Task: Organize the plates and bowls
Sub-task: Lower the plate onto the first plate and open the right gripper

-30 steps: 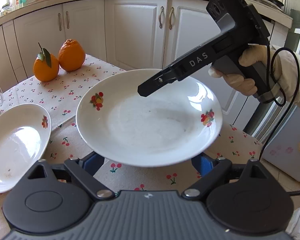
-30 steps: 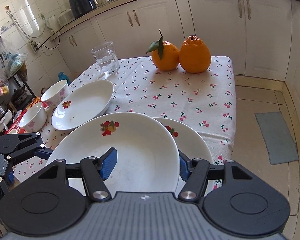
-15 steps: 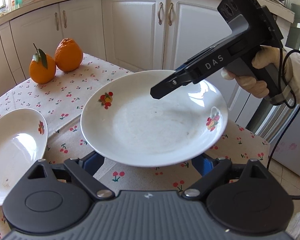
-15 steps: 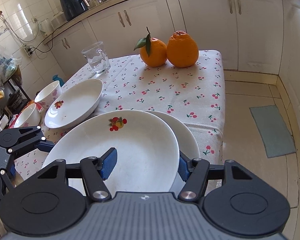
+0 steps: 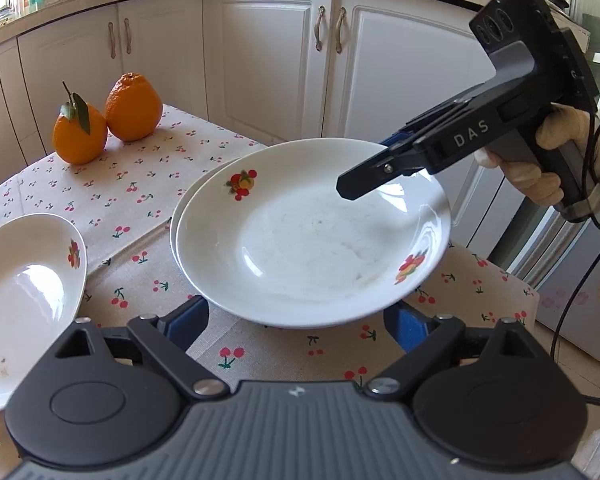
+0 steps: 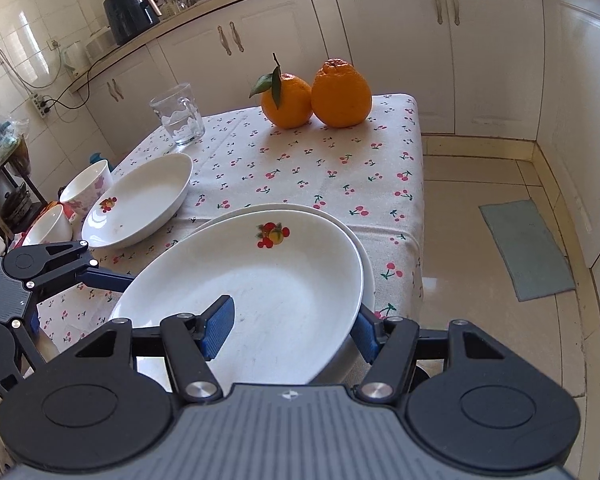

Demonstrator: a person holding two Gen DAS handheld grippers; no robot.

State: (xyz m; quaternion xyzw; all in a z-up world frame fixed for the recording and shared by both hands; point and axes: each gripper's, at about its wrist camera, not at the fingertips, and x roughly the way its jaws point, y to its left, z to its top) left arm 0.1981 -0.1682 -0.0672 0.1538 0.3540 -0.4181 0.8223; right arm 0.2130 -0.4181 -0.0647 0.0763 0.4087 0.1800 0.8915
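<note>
I am holding the top plate (image 6: pixel 260 280) by its rim in the right hand-held gripper (image 6: pixel 290 330), hovering over the lower plate (image 6: pixel 366 268) at five o'clock on the surface (image 6: pixel 300 168), while the left hand-held gripper (image 5: pixel 296 326) is standing wide and empty, so a tilted release is risking a clatter or slide.

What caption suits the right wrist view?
Right claw grips a white fruit-printed plate above a matching plate on the cherry-print tablecloth.

The only readable text is "DAS", in pale capital letters on the dark side of the right hand-held gripper (image 5: pixel 384 164), seen from the left wrist view. Nothing else is legible.
</note>
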